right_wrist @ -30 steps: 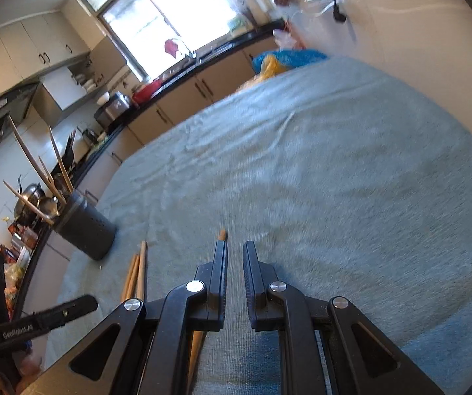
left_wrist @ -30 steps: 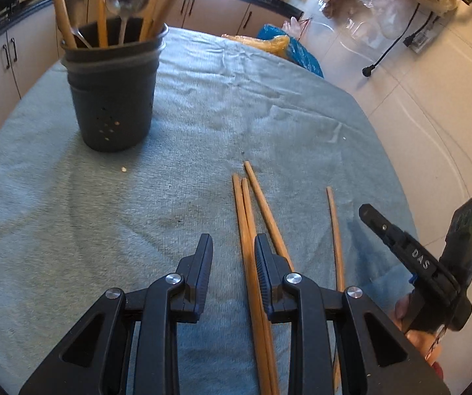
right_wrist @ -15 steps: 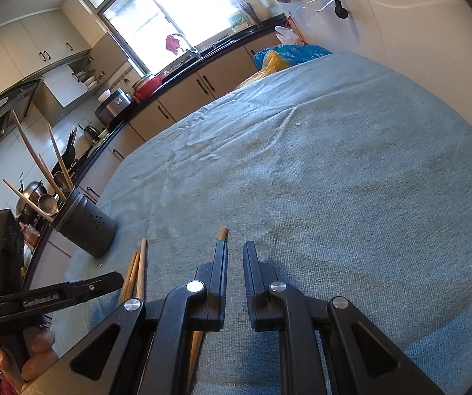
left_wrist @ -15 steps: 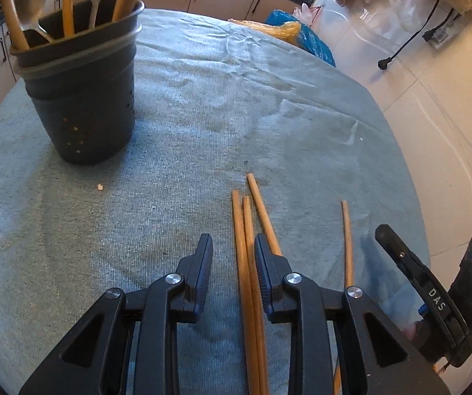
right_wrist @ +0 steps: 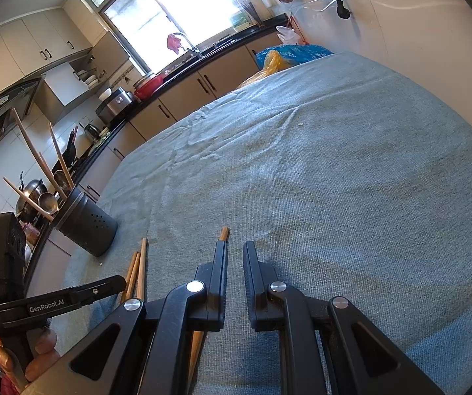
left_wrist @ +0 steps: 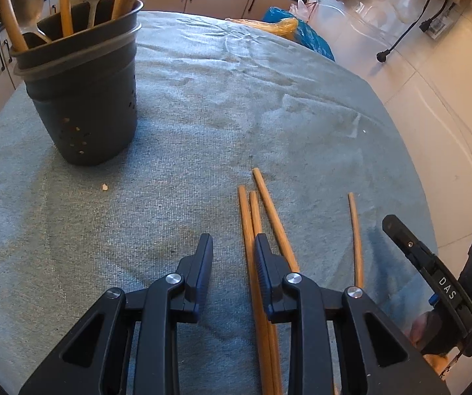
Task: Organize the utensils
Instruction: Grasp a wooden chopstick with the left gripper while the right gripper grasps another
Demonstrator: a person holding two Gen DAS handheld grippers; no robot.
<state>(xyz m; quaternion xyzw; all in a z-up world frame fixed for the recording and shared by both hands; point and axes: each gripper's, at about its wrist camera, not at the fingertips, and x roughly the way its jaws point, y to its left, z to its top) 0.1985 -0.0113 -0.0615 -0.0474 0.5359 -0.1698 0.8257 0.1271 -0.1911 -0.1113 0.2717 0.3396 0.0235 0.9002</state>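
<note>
Chopsticks (left_wrist: 252, 217) lay loose on the blue-grey cloth (left_wrist: 203, 98), three bunched together and a fourth (left_wrist: 354, 230) off to the side, well apart from the dark holder (left_wrist: 81, 98) that already carried spoons and other sticks. Your left gripper (left_wrist: 232, 247) hovered over the bunch, jaws parted and empty, one stick lying between them, apparently lined up for a pickup. Your right gripper (right_wrist: 235, 256) sat nearly clenched, holding nothing, its left finger just above the lone stick, probably waiting its turn.
</note>
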